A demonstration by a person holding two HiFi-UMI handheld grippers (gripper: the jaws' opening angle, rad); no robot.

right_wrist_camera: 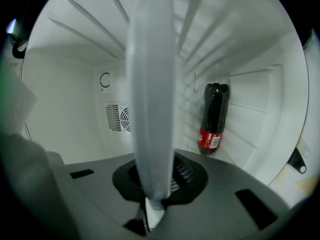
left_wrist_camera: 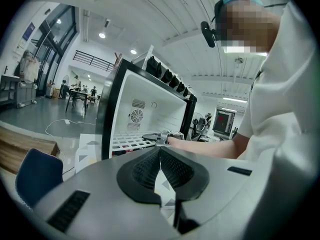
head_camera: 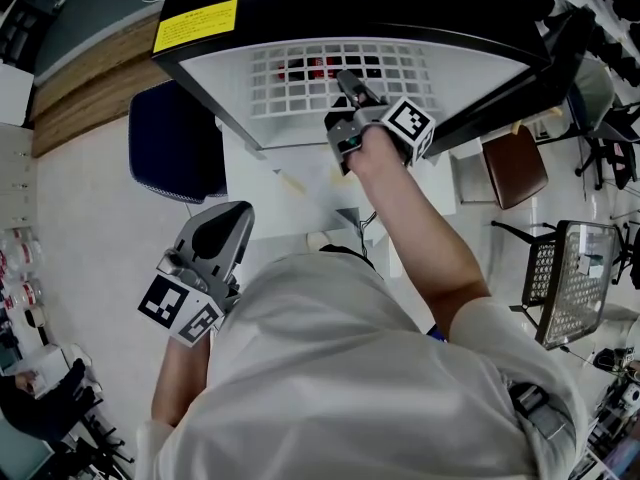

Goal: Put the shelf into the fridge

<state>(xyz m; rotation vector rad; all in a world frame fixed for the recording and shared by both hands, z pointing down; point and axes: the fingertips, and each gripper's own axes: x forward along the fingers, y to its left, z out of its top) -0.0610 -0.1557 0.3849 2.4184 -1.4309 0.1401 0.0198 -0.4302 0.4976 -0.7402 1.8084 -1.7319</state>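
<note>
At seven o'clock the left gripper (head_camera: 222, 230) hangs idle, jaws together on nothing. At twelve, the white wire shelf (head_camera: 290, 83) already lies inside the fridge (head_camera: 420, 8), its front edge pinched by the right gripper (head_camera: 348, 83). Seating it and letting go seem left.

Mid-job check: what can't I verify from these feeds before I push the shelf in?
- Head view: the back of the shelf is hidden under the top of the fridge.
- Right gripper view: the shelf bar in the right claw is blurred and blocks the middle.
- Right gripper view: the bottle label is too small to read.
</note>
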